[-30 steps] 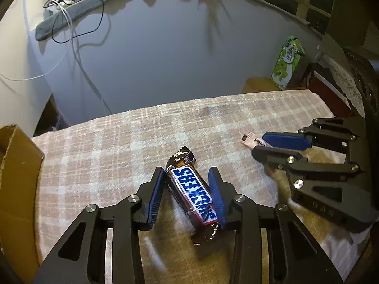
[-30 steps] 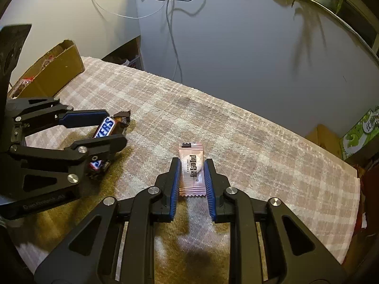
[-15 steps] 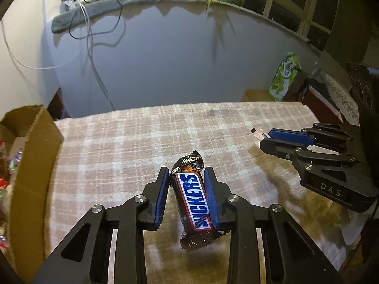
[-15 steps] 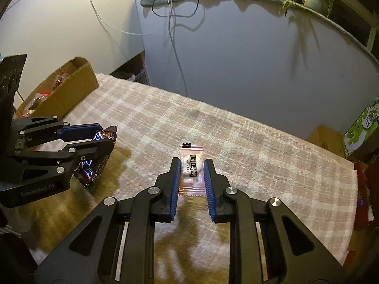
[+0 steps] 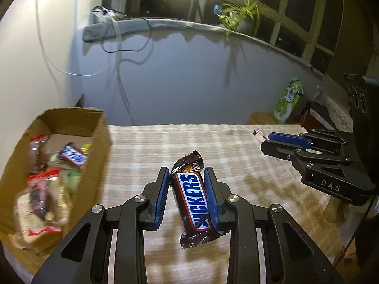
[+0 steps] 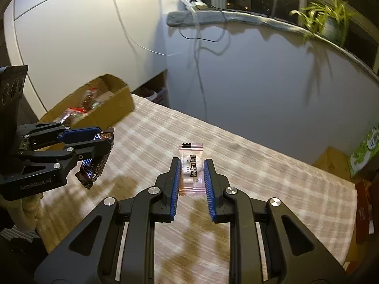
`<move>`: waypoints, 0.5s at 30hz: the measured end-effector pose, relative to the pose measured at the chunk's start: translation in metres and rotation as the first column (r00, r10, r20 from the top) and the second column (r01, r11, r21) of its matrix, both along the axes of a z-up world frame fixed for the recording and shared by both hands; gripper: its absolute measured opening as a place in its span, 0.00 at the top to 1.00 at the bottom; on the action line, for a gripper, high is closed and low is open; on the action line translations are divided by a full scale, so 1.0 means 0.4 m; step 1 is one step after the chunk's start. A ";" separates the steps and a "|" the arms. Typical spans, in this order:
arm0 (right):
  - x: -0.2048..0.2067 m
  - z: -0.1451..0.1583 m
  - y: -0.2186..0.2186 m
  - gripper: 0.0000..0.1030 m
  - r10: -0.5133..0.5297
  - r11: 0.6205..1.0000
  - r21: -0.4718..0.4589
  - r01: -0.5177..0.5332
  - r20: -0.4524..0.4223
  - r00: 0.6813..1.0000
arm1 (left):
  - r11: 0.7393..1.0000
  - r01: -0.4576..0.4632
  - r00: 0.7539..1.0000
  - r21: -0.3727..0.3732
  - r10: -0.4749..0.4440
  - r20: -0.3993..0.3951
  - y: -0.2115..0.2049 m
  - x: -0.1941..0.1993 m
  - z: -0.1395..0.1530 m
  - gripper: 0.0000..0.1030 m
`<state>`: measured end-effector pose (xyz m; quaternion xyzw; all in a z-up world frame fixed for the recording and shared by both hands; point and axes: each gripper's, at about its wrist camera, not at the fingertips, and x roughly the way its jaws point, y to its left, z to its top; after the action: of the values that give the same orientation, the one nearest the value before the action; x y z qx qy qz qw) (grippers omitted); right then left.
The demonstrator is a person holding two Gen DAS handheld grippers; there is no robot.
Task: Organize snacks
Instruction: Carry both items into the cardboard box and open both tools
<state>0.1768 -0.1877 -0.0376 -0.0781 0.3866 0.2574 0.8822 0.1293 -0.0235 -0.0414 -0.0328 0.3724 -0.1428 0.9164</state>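
Carrying two snacks: my left claw (image 5: 187,195) pinches the Snickers (image 5: 193,197), right claw (image 6: 191,181) the sachet (image 6: 192,169). Box (image 5: 99,127) at ten o'clock; the askew bar could slip.

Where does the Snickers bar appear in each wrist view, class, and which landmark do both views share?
Left wrist view: the Snickers bar sits at lower centre, clamped in the left claw.
Right wrist view: it hangs at far left, half hidden by that claw.
Shared landmark: the cardboard box of snacks.
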 end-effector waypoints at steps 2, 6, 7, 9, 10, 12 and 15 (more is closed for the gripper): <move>-0.005 0.006 0.030 0.80 0.021 1.000 0.003 -0.021 0.005 1.000 | 1.000 -0.013 1.000 -0.004 0.013 0.007 0.025 -0.010 0.007 0.72; -0.014 0.022 0.103 0.80 0.072 0.997 0.007 -0.072 0.014 0.997 | 0.999 -0.053 0.998 -0.014 0.053 0.022 0.086 -0.034 0.019 0.72; -0.015 0.024 0.116 0.80 0.080 0.997 0.008 -0.080 0.015 0.997 | 0.998 -0.066 0.998 -0.017 0.066 0.025 0.104 -0.039 0.022 0.72; -0.017 0.031 0.156 0.80 0.107 0.994 0.011 -0.107 0.018 0.994 | 0.996 -0.091 0.995 -0.023 0.092 0.029 0.140 -0.050 0.028 0.72; -0.018 0.034 0.175 0.80 0.120 0.993 0.011 -0.120 0.020 0.993 | 0.995 -0.101 0.994 -0.023 0.101 0.031 0.153 -0.054 0.029 0.72; -0.021 0.041 0.211 0.80 0.144 0.989 0.011 -0.144 0.025 0.989 | 0.992 -0.123 0.992 -0.023 0.124 0.034 0.184 -0.063 0.031 0.72; -0.020 0.049 0.266 0.80 0.177 0.984 0.013 -0.177 0.032 0.984 | 0.987 -0.159 0.986 -0.027 0.160 0.041 0.236 -0.078 0.037 0.72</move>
<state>0.1687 -0.0811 -0.0179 -0.1090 0.3625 0.3367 0.8622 0.0983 0.0707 -0.0267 -0.0703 0.3472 -0.0740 0.9322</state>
